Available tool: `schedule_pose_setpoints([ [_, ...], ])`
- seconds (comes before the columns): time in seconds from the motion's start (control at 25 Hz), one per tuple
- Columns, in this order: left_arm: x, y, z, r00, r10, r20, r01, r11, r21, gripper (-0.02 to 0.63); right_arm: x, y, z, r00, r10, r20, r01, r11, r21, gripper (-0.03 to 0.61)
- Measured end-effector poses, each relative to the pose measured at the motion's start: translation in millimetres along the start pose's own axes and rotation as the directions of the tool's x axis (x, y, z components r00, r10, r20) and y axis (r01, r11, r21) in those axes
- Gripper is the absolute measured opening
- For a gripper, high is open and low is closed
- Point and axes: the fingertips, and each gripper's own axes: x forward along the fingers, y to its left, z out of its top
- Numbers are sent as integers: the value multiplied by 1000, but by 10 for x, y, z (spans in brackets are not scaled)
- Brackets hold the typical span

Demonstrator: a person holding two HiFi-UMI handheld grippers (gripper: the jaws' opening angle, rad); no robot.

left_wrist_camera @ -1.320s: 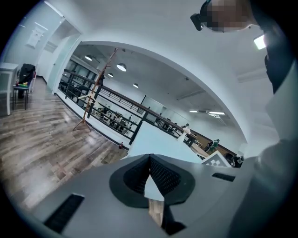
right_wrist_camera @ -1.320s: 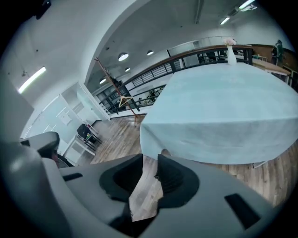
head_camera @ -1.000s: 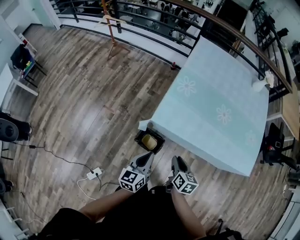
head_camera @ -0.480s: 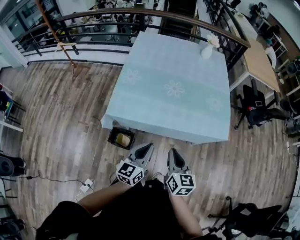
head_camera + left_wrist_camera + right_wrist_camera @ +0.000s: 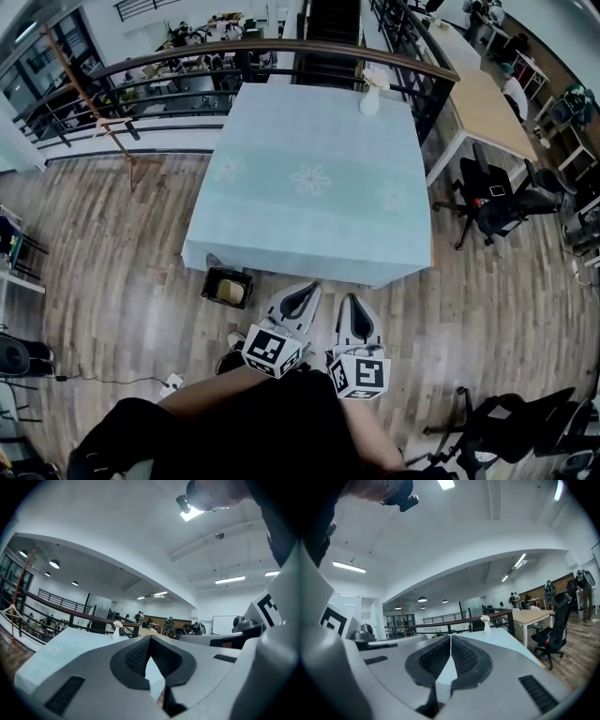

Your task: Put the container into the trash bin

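A small black trash bin (image 5: 211,281) stands on the wood floor at the near left corner of the table (image 5: 309,178). A pale yellowish container (image 5: 233,292) lies inside it. My left gripper (image 5: 305,292) is to the right of the bin, apart from it, held level toward the table edge with its tips (image 5: 150,637) together and nothing between them. My right gripper (image 5: 349,302) is beside it, also level. Its jaws are closing, the tips (image 5: 450,635) meet, and they hold nothing.
The table wears a light blue cloth with flower prints and a white vase (image 5: 370,101) at its far edge. A dark railing (image 5: 281,47) runs behind it. A wooden desk (image 5: 483,103) and office chairs (image 5: 497,202) stand right. A power strip (image 5: 173,382) lies left.
The view has swung so the table now sits square ahead. Both grippers have risen and moved away from the bin, which was just ahead of the left gripper and is now off to its left.
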Motion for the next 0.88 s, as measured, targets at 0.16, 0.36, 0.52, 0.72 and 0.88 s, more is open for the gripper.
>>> schedule_pose_setpoints([
  [0.16, 59, -241, 132, 998, -39, 51, 38, 999, 6, 9, -119, -111, 171, 998, -35, 59, 39, 997, -66, 32],
  [0.36, 72, -422, 180, 995, -67, 79, 63, 997, 49, 9, -199, -175, 182, 997, -35, 70, 40, 996, -75, 31],
  [0.52, 60, -466, 140, 995, -49, 82, 45, 998, 49, 9, -241, -197, 119, 998, -24, 65, 30, 996, -86, 31],
  [0.72, 13, -467, 128, 996, -19, 88, 14, 998, 61, 9, -221, -152, 103, 998, 12, 58, -7, 996, -92, 31],
  [0.88, -54, -377, 107, 995, 15, 95, -21, 998, 55, 9, -175, -38, 70, 998, 44, 52, -39, 995, -97, 31],
])
